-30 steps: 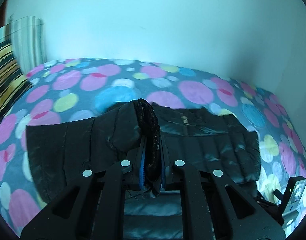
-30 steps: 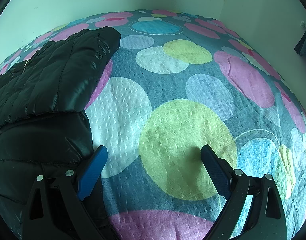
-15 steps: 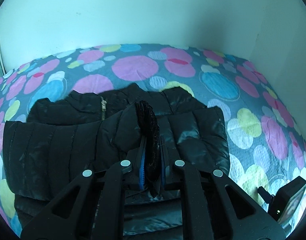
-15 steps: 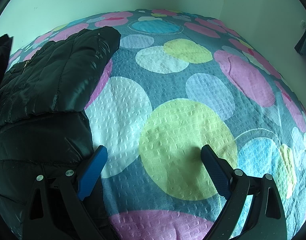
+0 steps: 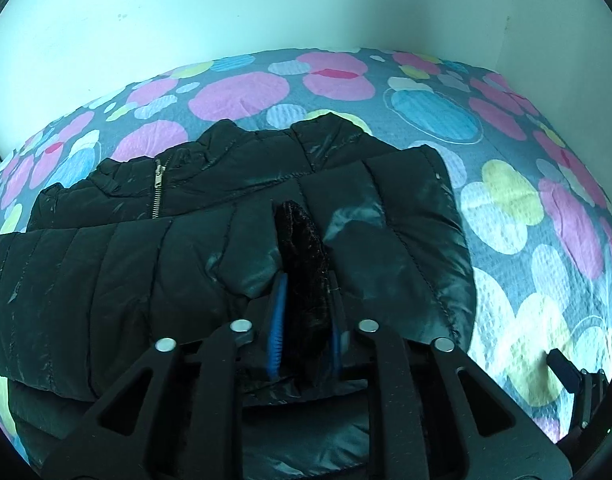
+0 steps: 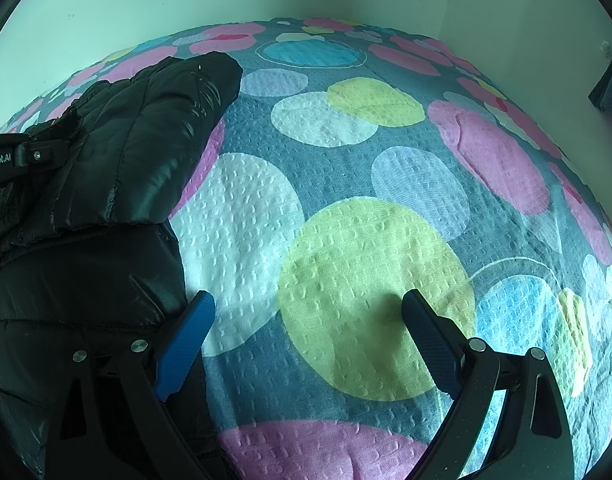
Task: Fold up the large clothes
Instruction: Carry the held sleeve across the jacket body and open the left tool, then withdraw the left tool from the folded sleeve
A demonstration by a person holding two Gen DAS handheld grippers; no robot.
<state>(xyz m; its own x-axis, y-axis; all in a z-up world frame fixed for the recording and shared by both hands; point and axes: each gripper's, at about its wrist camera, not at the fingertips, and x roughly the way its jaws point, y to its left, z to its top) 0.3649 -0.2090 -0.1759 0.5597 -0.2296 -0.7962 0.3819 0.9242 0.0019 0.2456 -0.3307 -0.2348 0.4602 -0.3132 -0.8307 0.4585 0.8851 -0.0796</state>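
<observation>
Since the earlier frame, the left gripper (image 5: 304,316), clenched on a fuzzy black cuff (image 5: 302,252), has carried the sleeve across the black puffer jacket (image 5: 118,264), which lies on the dotted bedspread (image 6: 370,280). The right gripper (image 6: 306,332) rests released beside the jacket's right edge. The sleeve fold looks nearly done; the next move probably calls for lowering the cuff flat and letting go.

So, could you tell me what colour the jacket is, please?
The jacket is glossy black; clearest in the left wrist view.

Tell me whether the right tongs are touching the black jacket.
Cannot tell. In the right wrist view the open right tongs have their left finger beside the black jacket, but no contact or gap shows plainly.
</observation>
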